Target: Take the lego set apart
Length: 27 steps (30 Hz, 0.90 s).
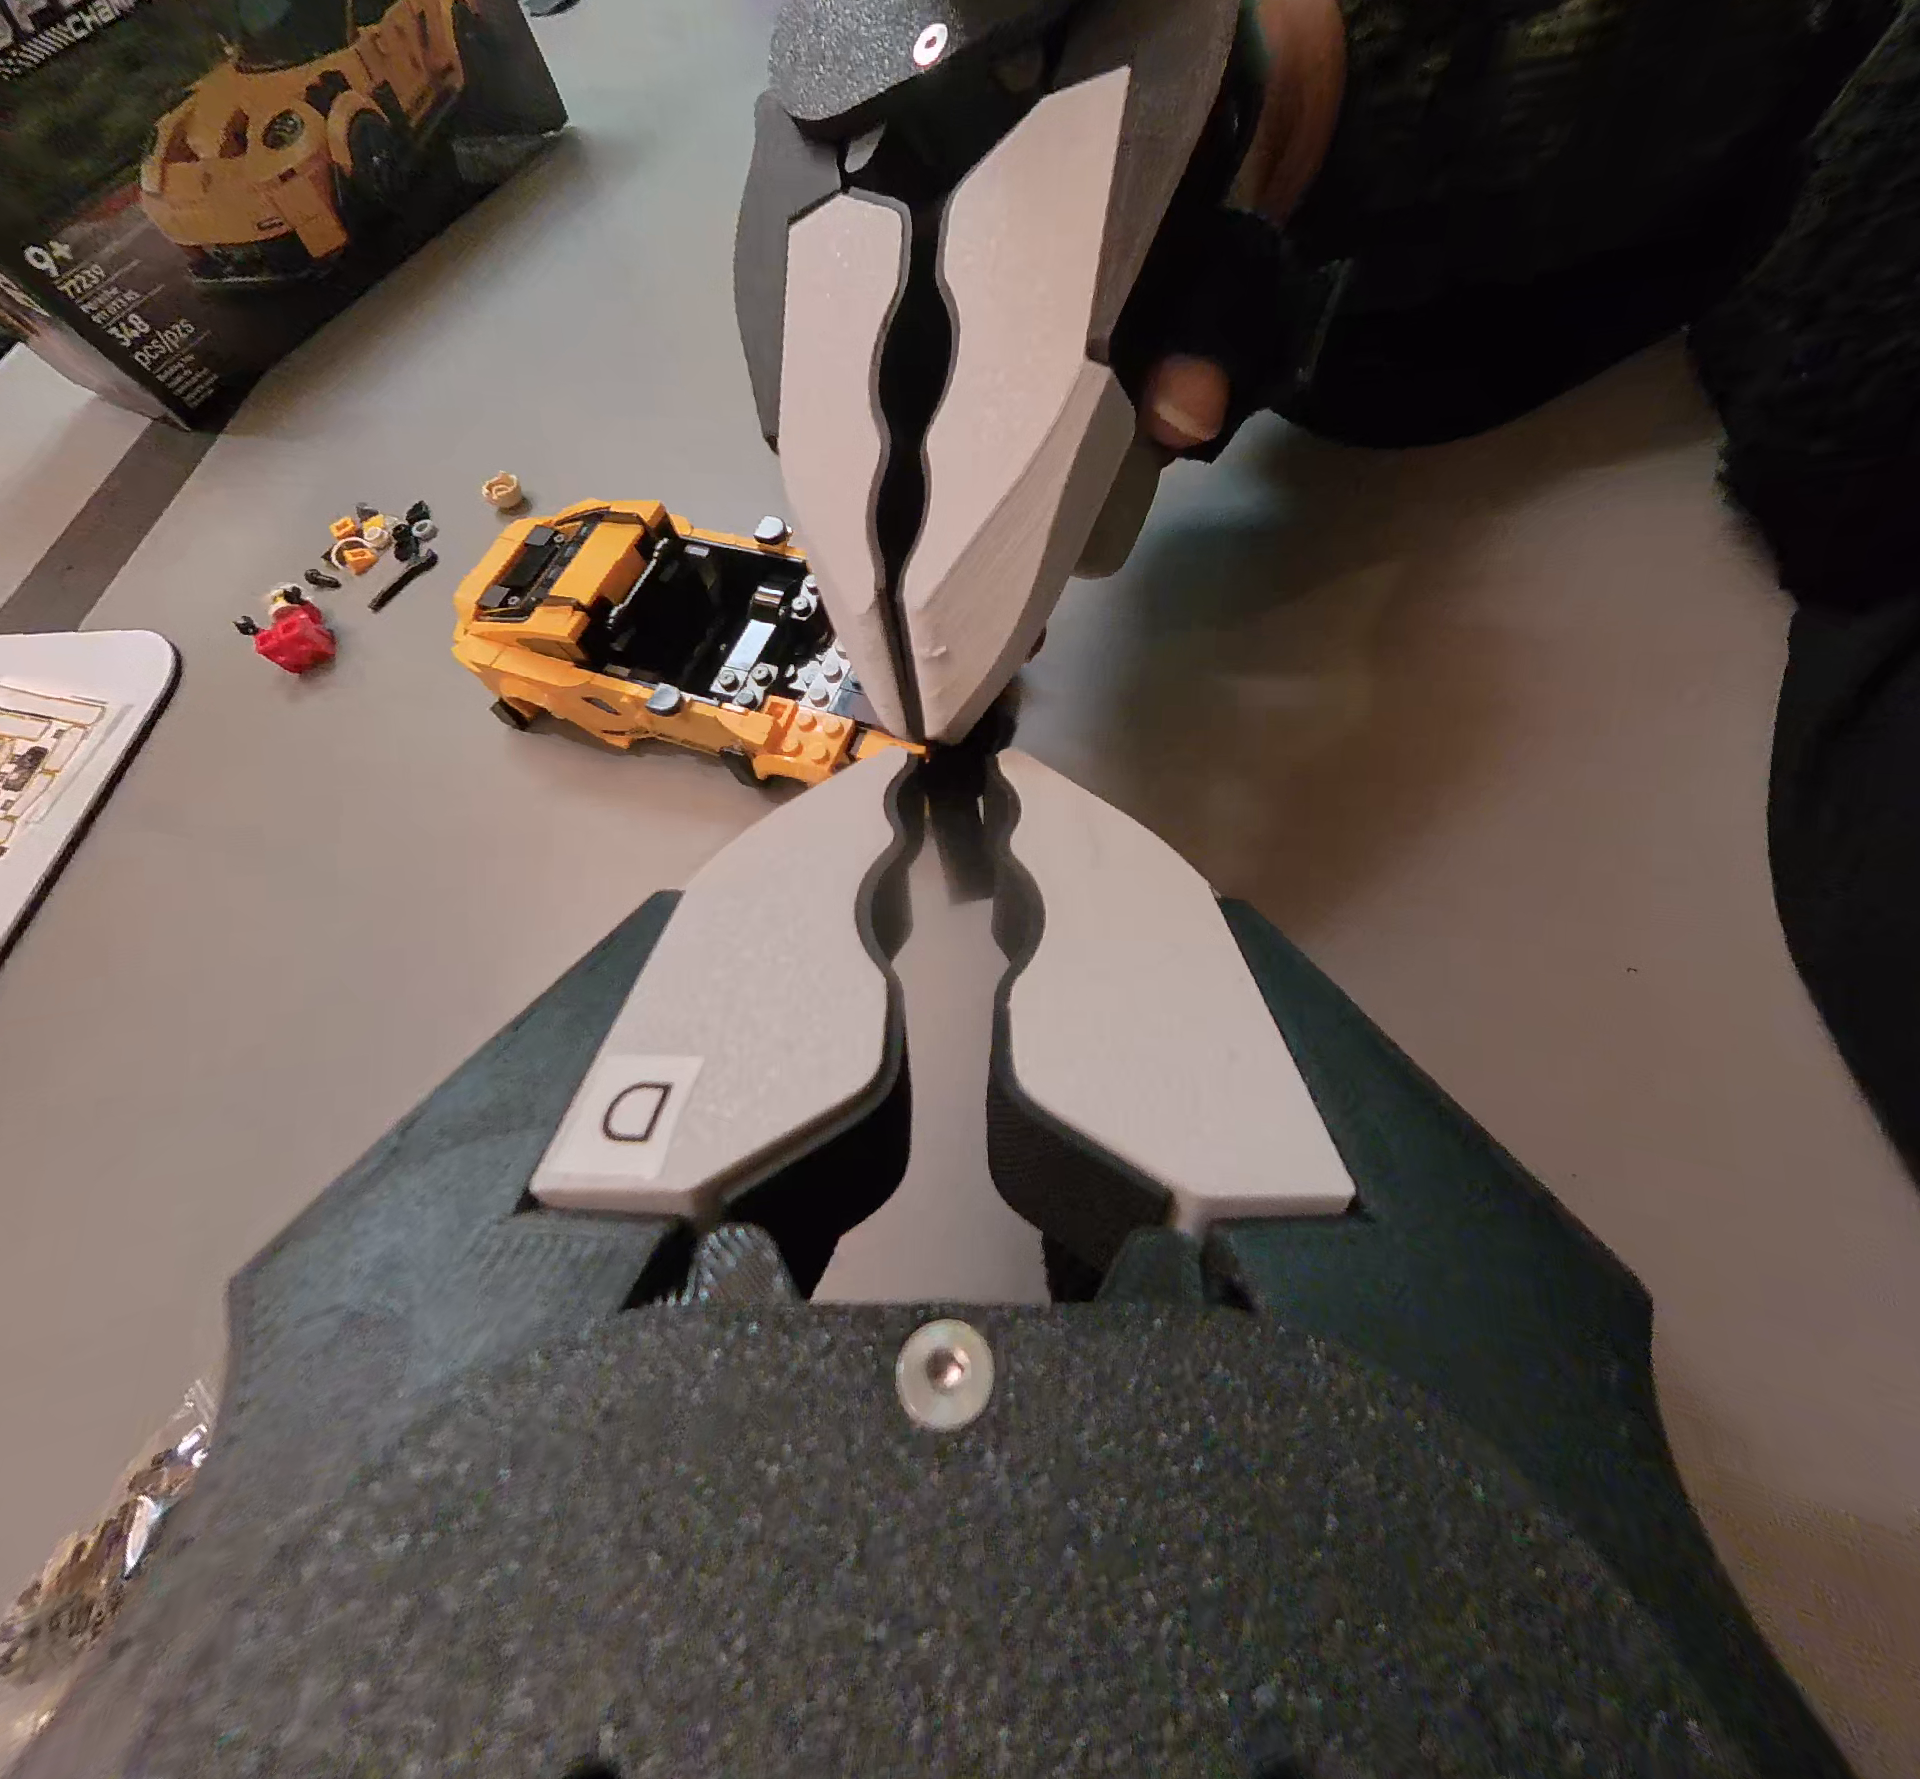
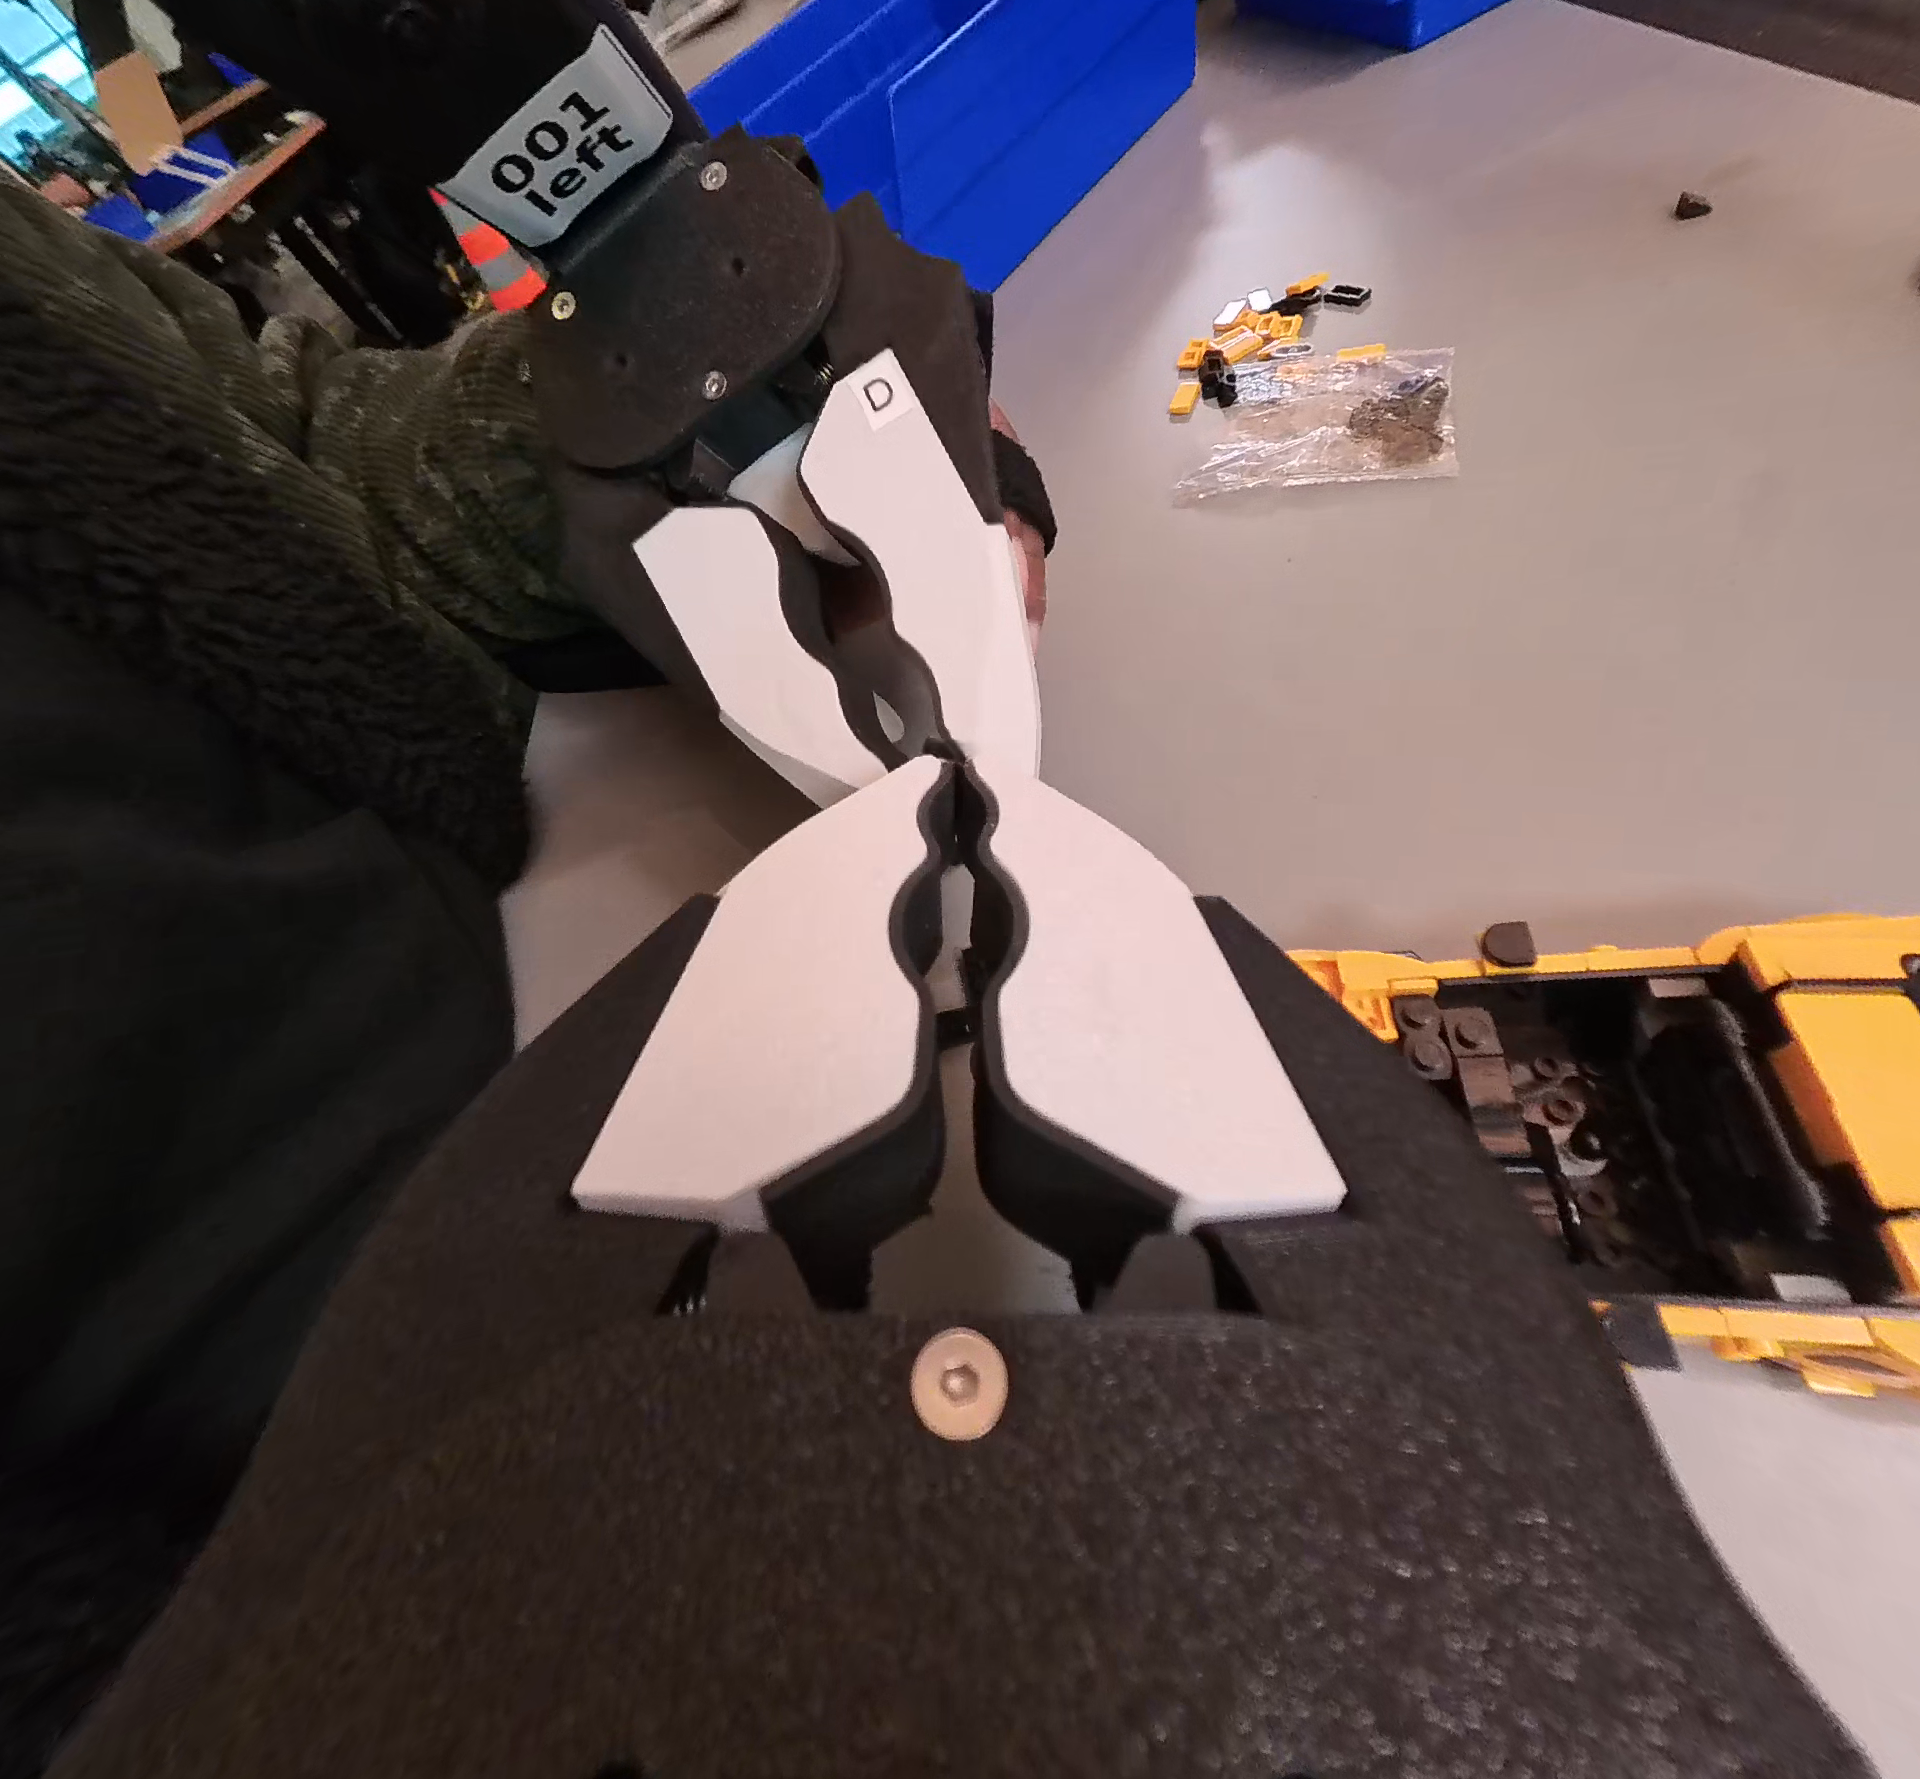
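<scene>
The yellow and black lego car [image 1: 623, 628] stands on the grey table with its roof off and its black inside showing; it also shows at the right of the right wrist view [image 2: 1662, 1106]. My left gripper [image 1: 951, 775] and right gripper [image 1: 928, 734] meet tip to tip just right of the car's near corner. Both are shut on one small black lego piece [image 1: 971, 755], which the fingertips mostly hide. In the right wrist view the right gripper [image 2: 954, 782] faces the left gripper [image 2: 935, 747] the same way.
The set's box [image 1: 260, 119] stands at the back left. Loose small pieces [image 1: 374, 545] and a red figure part [image 1: 296, 633] lie left of the car. More loose pieces [image 2: 1268, 327], a plastic bag [image 2: 1330, 430] and blue bins [image 2: 987, 67] lie beyond. A white booklet [image 1: 62, 742] is at the left edge. My left and right fingertips are right by each other.
</scene>
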Each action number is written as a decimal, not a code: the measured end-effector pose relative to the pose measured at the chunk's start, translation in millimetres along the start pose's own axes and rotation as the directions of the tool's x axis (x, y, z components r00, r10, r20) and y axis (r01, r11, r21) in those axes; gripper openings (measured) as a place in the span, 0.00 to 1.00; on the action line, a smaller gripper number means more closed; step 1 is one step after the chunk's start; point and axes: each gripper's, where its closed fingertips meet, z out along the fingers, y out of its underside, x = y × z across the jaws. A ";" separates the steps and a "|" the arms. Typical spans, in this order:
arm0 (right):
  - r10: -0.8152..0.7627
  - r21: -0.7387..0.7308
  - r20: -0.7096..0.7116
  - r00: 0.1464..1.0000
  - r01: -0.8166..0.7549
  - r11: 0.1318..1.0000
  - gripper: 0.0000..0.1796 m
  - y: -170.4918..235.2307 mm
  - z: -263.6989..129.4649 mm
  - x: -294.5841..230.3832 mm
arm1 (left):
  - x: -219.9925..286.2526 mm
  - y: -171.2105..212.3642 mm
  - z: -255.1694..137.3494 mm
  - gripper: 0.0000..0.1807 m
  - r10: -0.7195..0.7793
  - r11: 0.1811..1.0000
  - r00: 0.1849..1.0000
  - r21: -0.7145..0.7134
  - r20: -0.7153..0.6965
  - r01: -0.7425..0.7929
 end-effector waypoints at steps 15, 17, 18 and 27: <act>0.086 0.103 0.042 0.995 -0.090 0.991 0.09 -12.6 -9.2 4.0 | -11.7 -6.8 -4.3 0.05 0.009 0.998 0.997 0.054 0.075 -0.013; 0.087 0.101 0.044 0.995 -0.091 0.991 0.09 -11.7 -6.7 2.9 | -11.0 -8.0 -4.0 0.05 0.023 0.998 0.997 0.057 0.080 -0.027; 0.090 0.097 0.049 0.995 -0.095 0.991 0.09 -10.7 -5.6 2.2 | -10.3 -8.2 -3.3 0.05 0.028 0.998 0.996 0.056 0.080 -0.032; 0.137 0.056 0.032 0.990 -0.139 0.989 0.00 -2.1 -4.2 8.1 | -9.1 -3.6 3.1 0.05 0.142 0.990 0.980 -0.006 0.137 -0.142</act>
